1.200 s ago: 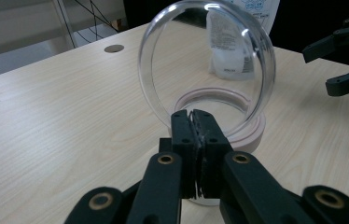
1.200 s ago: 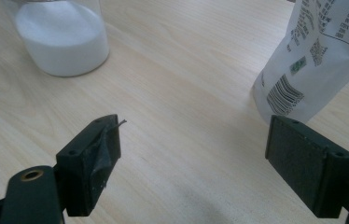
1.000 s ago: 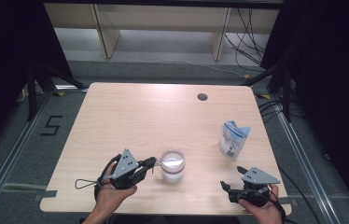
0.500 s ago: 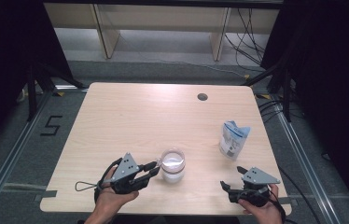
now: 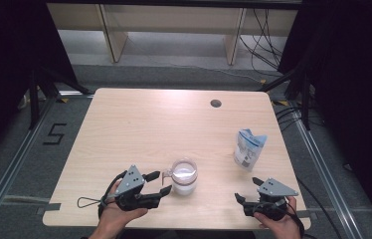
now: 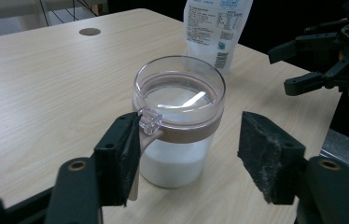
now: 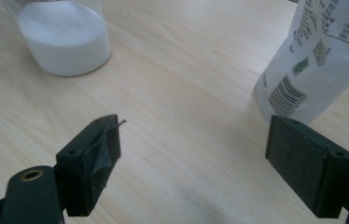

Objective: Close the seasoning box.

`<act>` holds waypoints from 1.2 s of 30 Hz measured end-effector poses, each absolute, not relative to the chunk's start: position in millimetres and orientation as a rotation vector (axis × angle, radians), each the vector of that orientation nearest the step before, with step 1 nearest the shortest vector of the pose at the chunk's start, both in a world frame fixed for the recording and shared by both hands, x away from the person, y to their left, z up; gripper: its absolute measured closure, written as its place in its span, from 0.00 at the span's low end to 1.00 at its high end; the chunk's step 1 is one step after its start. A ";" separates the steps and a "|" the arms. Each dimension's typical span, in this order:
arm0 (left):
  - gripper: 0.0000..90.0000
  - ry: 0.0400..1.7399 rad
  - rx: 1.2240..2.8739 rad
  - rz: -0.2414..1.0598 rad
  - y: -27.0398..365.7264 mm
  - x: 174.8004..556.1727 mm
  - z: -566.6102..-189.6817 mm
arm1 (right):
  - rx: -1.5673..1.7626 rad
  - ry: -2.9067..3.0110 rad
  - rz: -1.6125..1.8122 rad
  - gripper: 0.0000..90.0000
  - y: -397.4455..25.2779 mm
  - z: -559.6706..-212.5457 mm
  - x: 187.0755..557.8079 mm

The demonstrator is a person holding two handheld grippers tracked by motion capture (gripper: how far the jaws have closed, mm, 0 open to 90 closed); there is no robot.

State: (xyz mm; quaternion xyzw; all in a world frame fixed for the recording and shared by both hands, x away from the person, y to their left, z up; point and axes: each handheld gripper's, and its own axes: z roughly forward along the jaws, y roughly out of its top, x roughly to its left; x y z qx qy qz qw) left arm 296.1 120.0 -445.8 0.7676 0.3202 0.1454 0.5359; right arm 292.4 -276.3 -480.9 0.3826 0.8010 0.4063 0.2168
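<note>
Light wood-grain table [image 5: 139, 129], rounded corners, on a grey floor [image 5: 174, 55]. Small dark round grommet hole [image 5: 216, 103] near the far edge, right of centre. Clear jar [image 5: 183, 176] stands upright near the near edge, roughly mid-width, about half full of white powder, clear lid with a tan band and a small clasp [image 6: 150, 122]. White printed pouch [image 5: 248, 148] stands upright toward the right edge, well apart from the jar, barcode on its lower face in the right gripper view [image 7: 284, 99]. Rest of the tabletop is plain wood.
</note>
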 end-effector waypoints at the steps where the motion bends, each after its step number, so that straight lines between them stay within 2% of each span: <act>1: 0.39 0.766 1.829 0.349 120.3 295.6 -446.0 | 1.063 2.217 1.133 0.21 -276.2 -480.9 292.5; 8: 0.31 0.779 1.857 0.333 125.4 291.4 -450.0 | 1.051 2.224 1.119 0.21 -275.6 -481.5 294.0; 20: 0.30 0.793 1.878 0.330 124.9 288.9 -459.7 | 1.044 2.219 1.138 0.21 -276.5 -481.3 295.6; 36: 0.24 0.788 1.941 0.325 122.9 285.2 -475.9 | 0.980 2.240 1.184 0.18 -272.4 -478.9 290.5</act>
